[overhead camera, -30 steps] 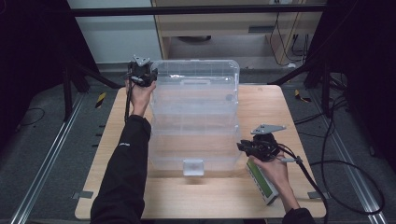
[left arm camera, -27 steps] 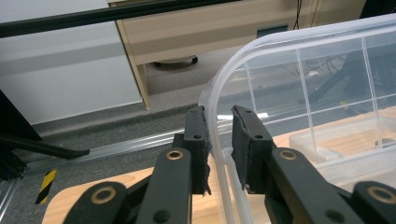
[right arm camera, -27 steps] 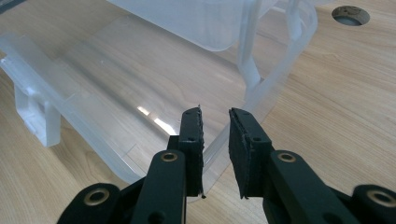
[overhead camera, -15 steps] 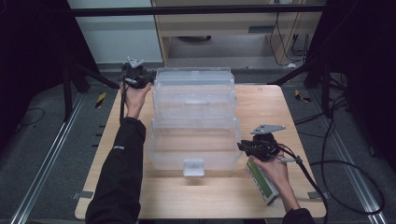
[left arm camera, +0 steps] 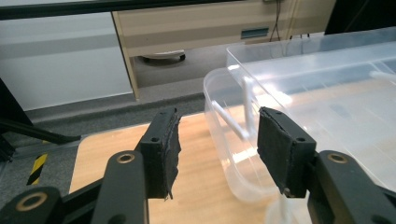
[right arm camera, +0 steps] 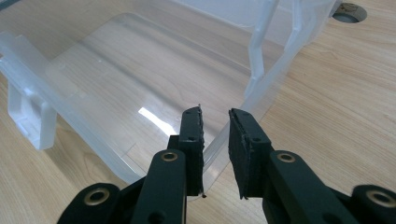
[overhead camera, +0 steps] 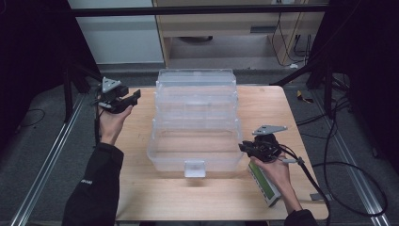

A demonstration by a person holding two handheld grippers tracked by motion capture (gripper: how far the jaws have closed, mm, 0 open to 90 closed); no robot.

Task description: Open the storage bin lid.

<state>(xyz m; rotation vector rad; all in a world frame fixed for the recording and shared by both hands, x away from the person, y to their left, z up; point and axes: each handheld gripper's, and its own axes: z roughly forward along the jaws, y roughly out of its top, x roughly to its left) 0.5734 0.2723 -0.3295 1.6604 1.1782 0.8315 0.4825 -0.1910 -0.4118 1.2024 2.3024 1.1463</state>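
A clear plastic box [overhead camera: 195, 122] sits mid-tabletop [overhead camera: 141, 188], stepped open in tiers, with a white latch [overhead camera: 195, 168] on its near wall. The left gripper [overhead camera: 123, 100] is held up off the box's far left corner, clear of it; in the left gripper view its fingers [left arm camera: 164, 149] stand wide with nothing between them, the box's rounded corner just ahead. The right gripper [overhead camera: 245, 148] sits at the near right corner; in the right gripper view its fingers [right arm camera: 192, 140] are narrow, a small gap left, and the rim seems to run into that gap, though whether they touch it is hard to tell.

The box looks light, thin-walled and slick, likely to flex and slide if pinched on a flat wall. The stiffer rim, corner ribs or latch seem better holds, taken at both ends so the tiers do not swing.

A green-faced device [overhead camera: 264, 183] lies beside the right hand [overhead camera: 275, 167], partly covered. The tiers' hinges blur into one another through the clear walls.
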